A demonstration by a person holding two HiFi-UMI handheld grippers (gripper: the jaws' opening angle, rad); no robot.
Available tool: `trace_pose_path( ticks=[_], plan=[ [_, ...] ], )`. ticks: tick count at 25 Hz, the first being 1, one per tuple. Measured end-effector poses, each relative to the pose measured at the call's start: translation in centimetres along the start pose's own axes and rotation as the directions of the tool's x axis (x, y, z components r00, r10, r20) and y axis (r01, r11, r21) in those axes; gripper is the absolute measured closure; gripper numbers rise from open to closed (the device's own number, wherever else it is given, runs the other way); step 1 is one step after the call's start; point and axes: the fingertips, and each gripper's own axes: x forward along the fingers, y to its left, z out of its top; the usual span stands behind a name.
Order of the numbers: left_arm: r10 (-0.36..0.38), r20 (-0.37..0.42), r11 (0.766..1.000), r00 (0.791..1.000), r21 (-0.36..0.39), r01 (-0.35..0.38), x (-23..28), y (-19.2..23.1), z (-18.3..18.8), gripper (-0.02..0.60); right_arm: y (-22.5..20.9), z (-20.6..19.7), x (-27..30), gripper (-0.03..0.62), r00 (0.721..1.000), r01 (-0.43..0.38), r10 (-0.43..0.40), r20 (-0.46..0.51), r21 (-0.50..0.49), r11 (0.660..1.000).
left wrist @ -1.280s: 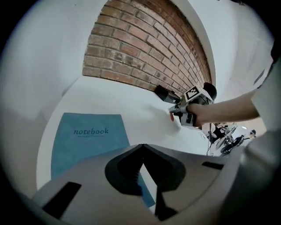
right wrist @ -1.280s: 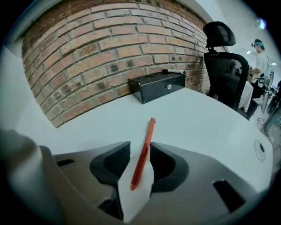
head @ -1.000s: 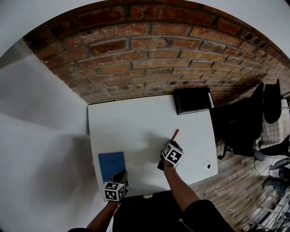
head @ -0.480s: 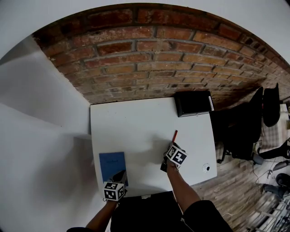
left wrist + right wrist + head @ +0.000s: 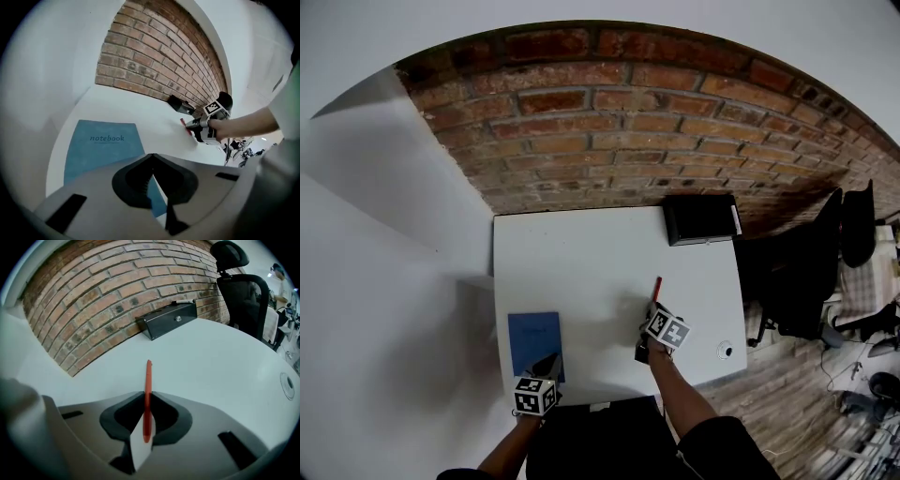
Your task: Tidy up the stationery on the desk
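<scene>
on the white worktop point(image 5: 581, 253), right hand-held gripper point(image 5: 146, 403) with jaws just closed narrowly on a red pen point(image 5: 148, 378) (tip toward the brick wall point(image 5: 609, 122)), left hand-held gripper point(image 5: 153, 164) pinched shut above a blue notebook's point(image 5: 101, 145) near edge, black box point(image 5: 701, 218) at the far corner

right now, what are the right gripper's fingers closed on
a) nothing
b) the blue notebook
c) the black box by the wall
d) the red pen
d: in the right gripper view, the fingers of the right gripper have just been closing and now pinch the red pen, which sticks out ahead of them.
</scene>
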Motion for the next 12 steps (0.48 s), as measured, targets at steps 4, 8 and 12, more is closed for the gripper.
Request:
trace_pose_path(
  ticks=[4,8,12],
  plan=[
    [0.004,0.007,1.0,1.0,-0.003,-0.004,-0.5,0.0,-0.5,0.568,0.5,-1.3,-0.7,0.531,1.0,-0.022,0.021,-0.015,-0.044,0.999],
    [0.003,0.015,1.0,1.0,-0.012,-0.003,-0.8,-0.2,-1.1,0.568,0.8,-2.0,-1.4,0.531,0.999,-0.038,0.037,-0.018,-0.064,0.997],
    [0.0,0.022,1.0,1.0,-0.013,0.0,-1.3,-0.4,-1.4,0.568,1.6,-2.7,-2.2,0.531,0.998,-0.06,0.059,-0.027,-0.076,0.995]
  ],
)
